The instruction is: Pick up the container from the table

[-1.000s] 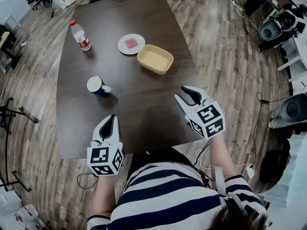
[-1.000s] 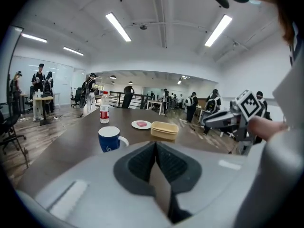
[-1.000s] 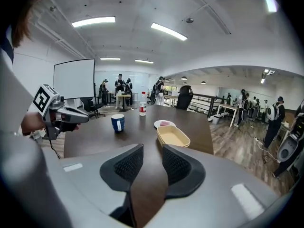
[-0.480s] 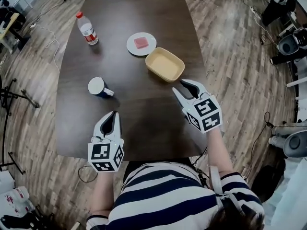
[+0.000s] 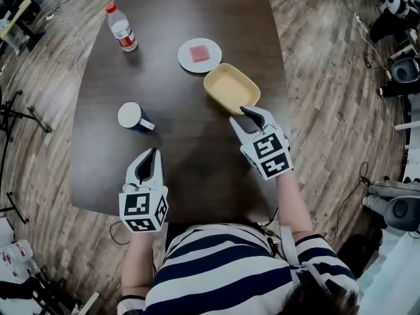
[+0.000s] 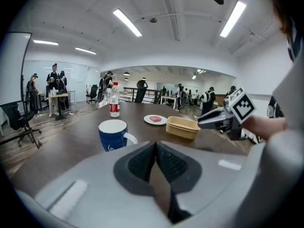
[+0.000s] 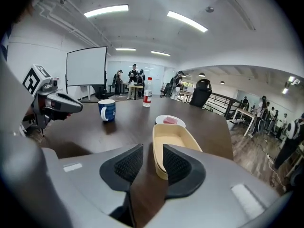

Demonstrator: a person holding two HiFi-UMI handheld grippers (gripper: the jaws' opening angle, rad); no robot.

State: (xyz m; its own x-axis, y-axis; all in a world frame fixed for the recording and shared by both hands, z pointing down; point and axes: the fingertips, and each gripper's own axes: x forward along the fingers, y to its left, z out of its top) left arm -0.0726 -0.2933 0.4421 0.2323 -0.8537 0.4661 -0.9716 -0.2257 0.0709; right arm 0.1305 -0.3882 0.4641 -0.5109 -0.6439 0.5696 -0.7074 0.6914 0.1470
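Note:
The container (image 5: 231, 88) is a shallow tan oblong tub on the dark table (image 5: 190, 149), right of centre. My right gripper (image 5: 245, 116) is open at the tub's near end. In the right gripper view the container (image 7: 176, 139) has its near left wall in the gap between the two jaws, and the jaws are not closed on it. My left gripper (image 5: 149, 156) is shut with nothing in it, near the table's front edge at the left. From the left gripper view the container (image 6: 183, 127) stands ahead, with the right gripper (image 6: 202, 123) at its right end.
A blue mug (image 5: 133, 117) stands left of centre. A white plate (image 5: 199, 54) with a pink block lies just behind the container. A water bottle (image 5: 122, 27) stands at the far left. Wooden floor, cables and chairs surround the table. People stand far off in the room.
My right gripper has moved forward across the table until its open jaws reach the container's near end. The left gripper has stayed near the front edge.

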